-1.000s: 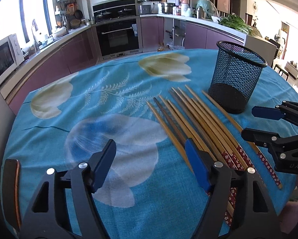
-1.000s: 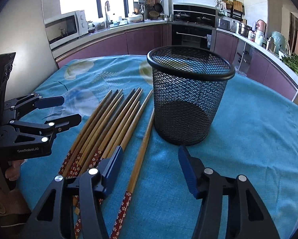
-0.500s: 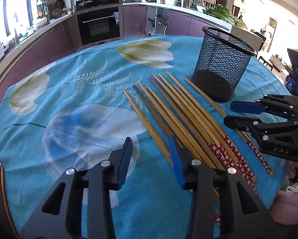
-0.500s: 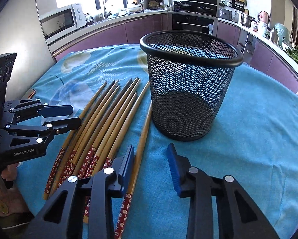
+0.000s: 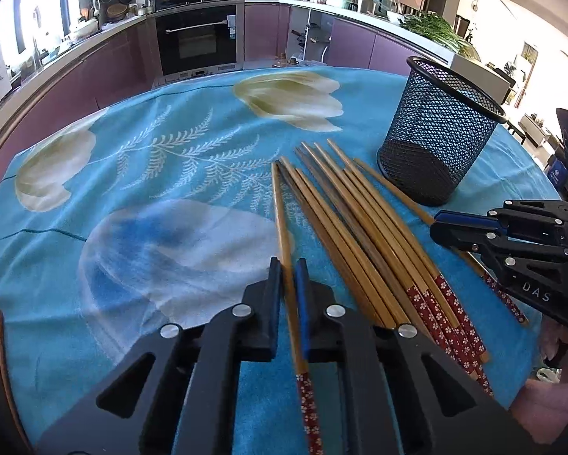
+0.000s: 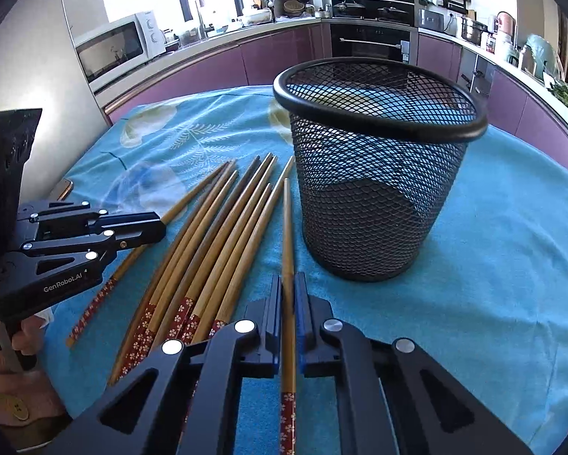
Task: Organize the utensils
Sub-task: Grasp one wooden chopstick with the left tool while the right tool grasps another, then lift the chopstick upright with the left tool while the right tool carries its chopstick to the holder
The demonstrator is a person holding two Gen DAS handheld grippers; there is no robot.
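On the worktop [image 5: 162, 174], under a blue flowered cloth, the far and left parts lie bare, with open room up to the curved edge. The near right part is crowded: chopsticks fan out beside an upright, empty mesh cup [image 5: 437, 140], which stands near the right edge.

The left hand-held gripper [image 5: 287, 276] is clamped on the leftmost chopstick [image 5: 282, 223], above its red patterned end. The right hand-held gripper [image 6: 288, 295] is clamped on the rightmost chopstick [image 6: 287, 227], the one lying just beside the cup's foot. Each gripper shows at the rim of the other's view, low over the cloth.

Counted in the right wrist view: one cup, two grippers, and about ten chopsticks, eight of them in the loose bundle [image 6: 212, 246] between the two gripped ones. They overlap, so the count is not sure. All tips point away toward the cup's side, red ends toward the person.

Around the worktop runs a kitchen with purple cabinets, a built-in oven [image 5: 198, 36], a microwave [image 6: 117, 47] and bright windows.
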